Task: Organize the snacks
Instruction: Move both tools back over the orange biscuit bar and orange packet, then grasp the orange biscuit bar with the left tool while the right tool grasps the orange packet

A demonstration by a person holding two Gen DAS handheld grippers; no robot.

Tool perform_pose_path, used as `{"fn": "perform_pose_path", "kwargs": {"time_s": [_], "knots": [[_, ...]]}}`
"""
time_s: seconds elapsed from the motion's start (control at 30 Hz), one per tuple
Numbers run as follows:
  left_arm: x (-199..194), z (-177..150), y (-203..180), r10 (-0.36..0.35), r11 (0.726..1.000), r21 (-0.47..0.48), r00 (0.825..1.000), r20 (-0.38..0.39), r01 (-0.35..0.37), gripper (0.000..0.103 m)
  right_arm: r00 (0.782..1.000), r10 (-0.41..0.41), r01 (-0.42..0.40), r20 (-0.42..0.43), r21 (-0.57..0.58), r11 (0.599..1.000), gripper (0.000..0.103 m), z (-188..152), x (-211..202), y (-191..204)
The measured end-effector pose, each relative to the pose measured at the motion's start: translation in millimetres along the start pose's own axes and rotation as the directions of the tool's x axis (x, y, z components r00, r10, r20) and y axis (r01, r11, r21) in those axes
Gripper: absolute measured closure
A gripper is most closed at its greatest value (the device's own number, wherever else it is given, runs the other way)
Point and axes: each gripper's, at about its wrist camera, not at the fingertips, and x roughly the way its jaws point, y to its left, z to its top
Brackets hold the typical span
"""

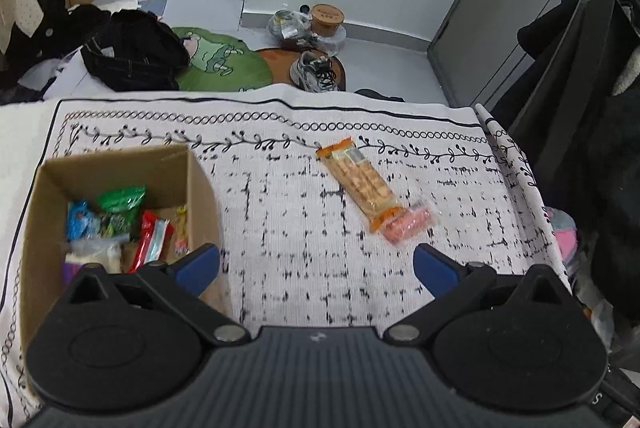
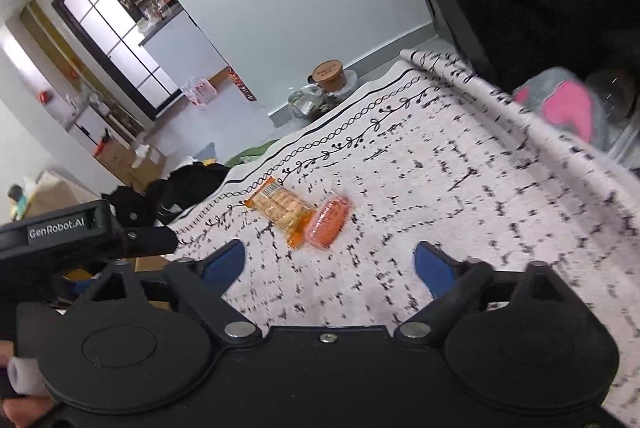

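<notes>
Left gripper [image 1: 318, 268] low over the cloth [image 1: 280, 212], fingers [image 1: 200, 262] spread wide, nothing between them. Right gripper [image 2: 330, 262] likewise released, fingers [image 2: 434, 266] apart and empty, hovering above the same cloth on the bench.

Box [image 1: 120, 164] at the left, just ahead of the left gripper's left finger, open at the top. Inside: a blue packet [image 1: 80, 224], a green packet [image 1: 122, 200], a red stick [image 1: 146, 244], a pale bag [image 1: 96, 254], all jumbled together.

Out on the cloth, well apart from the box: a cracker pack [image 1: 360, 182] with orange ends, lying flat and slanted, and a pink pack [image 1: 406, 226] touching its near end. Both ahead of the grippers, neither held.

In the right wrist view, cracker pack [image 2: 282, 208] and pink pack [image 2: 328, 222] side by side, touching, slightly blurred. Left gripper's body [image 2: 60, 232] visible at the left edge.
</notes>
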Motion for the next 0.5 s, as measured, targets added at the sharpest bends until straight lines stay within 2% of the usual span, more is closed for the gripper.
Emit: {"fn": "perform_pose_path", "kwargs": {"time_s": [0.3,0.5], "knots": [[37,9,-10,-0.014,1.0,-0.008,1.0,0.012,0.014,0.004,0.999,0.033,-0.028,-0.038,0.113,0.993,0.036,10,53,-10],[64,18,-11,-0.015,1.0,-0.025,1.0,-0.009,0.015,0.017,0.996,0.055,-0.043,-0.073,0.159,0.986,0.04,13,81,-12]]}}
